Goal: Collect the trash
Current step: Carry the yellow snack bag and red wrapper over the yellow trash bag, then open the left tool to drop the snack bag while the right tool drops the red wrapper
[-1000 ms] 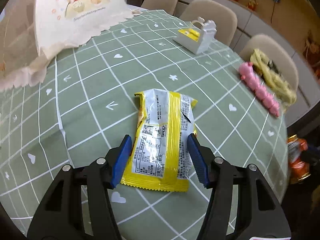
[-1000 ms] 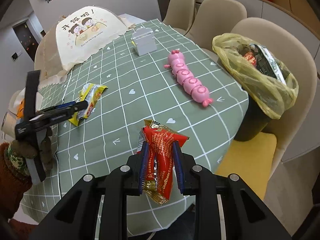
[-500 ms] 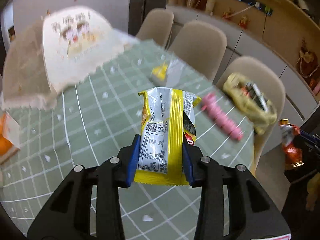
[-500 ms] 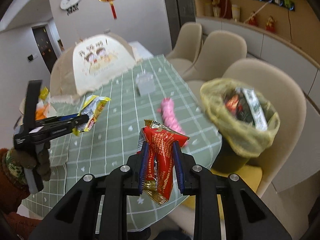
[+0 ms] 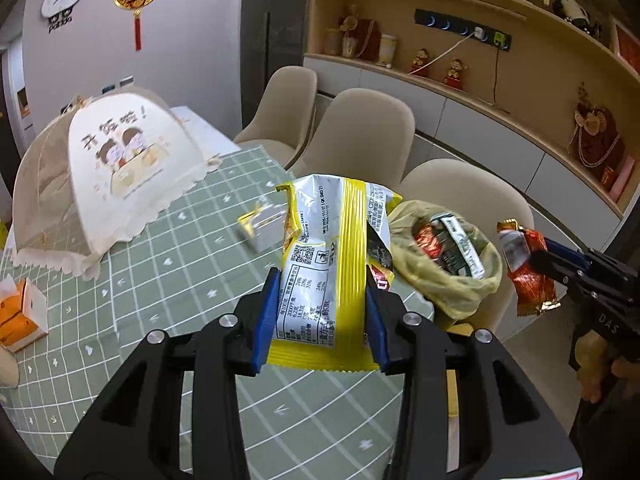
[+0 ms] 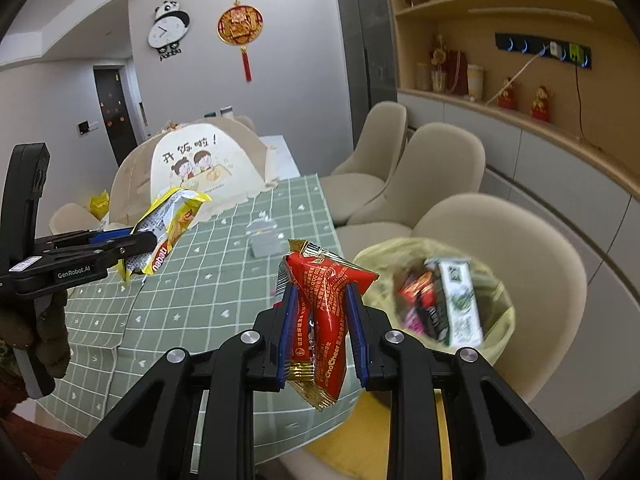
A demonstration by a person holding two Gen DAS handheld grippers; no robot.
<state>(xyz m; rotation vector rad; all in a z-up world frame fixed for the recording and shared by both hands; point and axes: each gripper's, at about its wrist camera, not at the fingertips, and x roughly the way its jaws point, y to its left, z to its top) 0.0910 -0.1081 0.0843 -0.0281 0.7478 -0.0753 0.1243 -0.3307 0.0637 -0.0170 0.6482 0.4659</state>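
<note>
Above a green checked surface [image 5: 168,280] in a dining room, the left tool [image 5: 322,312] pinches a yellow wrapper [image 5: 332,268] and the right tool [image 6: 322,320] a red wrapper [image 6: 324,312], either liable to flutter past the far-right yellow-lined trash bin [image 6: 496,344] if let go short of its rim.

Light: soft, even indoor brightness, no harsh shadows.
Glare: sheen on the yellow wrapper [image 5: 332,264] and the red wrapper [image 6: 324,320] (foil catches it).
Blur: the bag-lined trash bin [image 6: 436,304] smears in the right wrist view; the small white box [image 5: 262,230] smears in the left.
Edges: fisheye bends the shelves [image 5: 500,20]; corners go black.
</note>
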